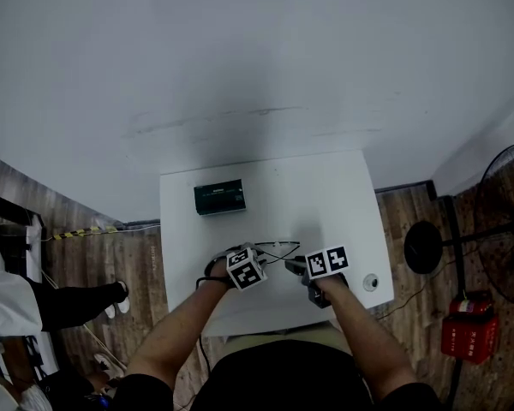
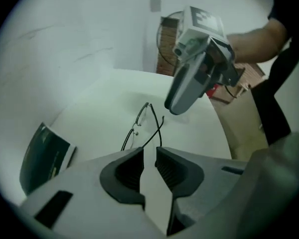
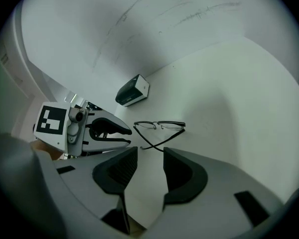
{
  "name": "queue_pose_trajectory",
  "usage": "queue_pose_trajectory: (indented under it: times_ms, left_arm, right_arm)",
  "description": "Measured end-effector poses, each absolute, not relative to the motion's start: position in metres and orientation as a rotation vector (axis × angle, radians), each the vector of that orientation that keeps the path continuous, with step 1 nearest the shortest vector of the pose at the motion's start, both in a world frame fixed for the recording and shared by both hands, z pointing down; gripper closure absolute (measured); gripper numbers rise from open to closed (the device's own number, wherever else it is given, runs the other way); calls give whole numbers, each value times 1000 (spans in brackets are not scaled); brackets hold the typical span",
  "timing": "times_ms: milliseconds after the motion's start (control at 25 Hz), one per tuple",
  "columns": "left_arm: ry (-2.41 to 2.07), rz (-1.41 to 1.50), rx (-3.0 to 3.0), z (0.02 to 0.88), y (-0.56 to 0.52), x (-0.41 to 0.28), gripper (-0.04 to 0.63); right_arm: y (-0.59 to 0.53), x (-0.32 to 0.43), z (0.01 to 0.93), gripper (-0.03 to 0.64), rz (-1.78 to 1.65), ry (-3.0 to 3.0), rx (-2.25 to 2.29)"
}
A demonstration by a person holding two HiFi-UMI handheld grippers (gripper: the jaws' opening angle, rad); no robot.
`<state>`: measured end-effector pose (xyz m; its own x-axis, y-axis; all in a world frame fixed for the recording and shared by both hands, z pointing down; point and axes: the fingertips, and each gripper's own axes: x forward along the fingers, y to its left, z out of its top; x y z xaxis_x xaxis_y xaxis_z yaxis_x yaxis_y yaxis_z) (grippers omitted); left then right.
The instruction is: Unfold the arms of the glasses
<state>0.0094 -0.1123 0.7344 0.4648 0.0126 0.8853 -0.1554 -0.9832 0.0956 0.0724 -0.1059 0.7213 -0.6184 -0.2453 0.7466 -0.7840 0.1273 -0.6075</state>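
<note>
Thin dark-framed glasses (image 1: 278,248) lie on the white table (image 1: 325,187), their two arms crossed over each other behind the lenses. The left gripper view shows the glasses (image 2: 139,123) just beyond my left gripper (image 2: 149,156). Its jaws stand a little apart with nothing between them, and one arm tip ends close to the right pad. My right gripper (image 3: 150,156) is open and empty, hanging just above and short of the glasses (image 3: 159,126). In the head view the left gripper (image 1: 262,255) and the right gripper (image 1: 293,265) flank the arm ends.
A dark green box (image 1: 219,197) sits at the table's far left. A small round object (image 1: 371,282) lies near the right front corner. Off the table stand a floor fan (image 1: 505,221), a red case (image 1: 467,324) and a person (image 1: 68,302).
</note>
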Motion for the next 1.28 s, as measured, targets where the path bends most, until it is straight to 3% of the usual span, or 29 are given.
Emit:
queue_pose_trajectory:
  times_ms: [480,760,920,1280]
  left_arm:
    - [358,1806,2582,750,-115,21,531]
    - [399,1884,2572,753,-122,31,532]
    - [379,1892,2590,755,-128,31,580]
    - [383,1854,2615,750,-132,28,591]
  right_arm:
    - [-124,80,740,460,1629,-1825,1040]
    - [-140,87,762,481,1751,-1715,1135]
    - [-153,92,768,524,1772,-1678,1182]
    - [-169,83,766,506,1697,-1669,1149]
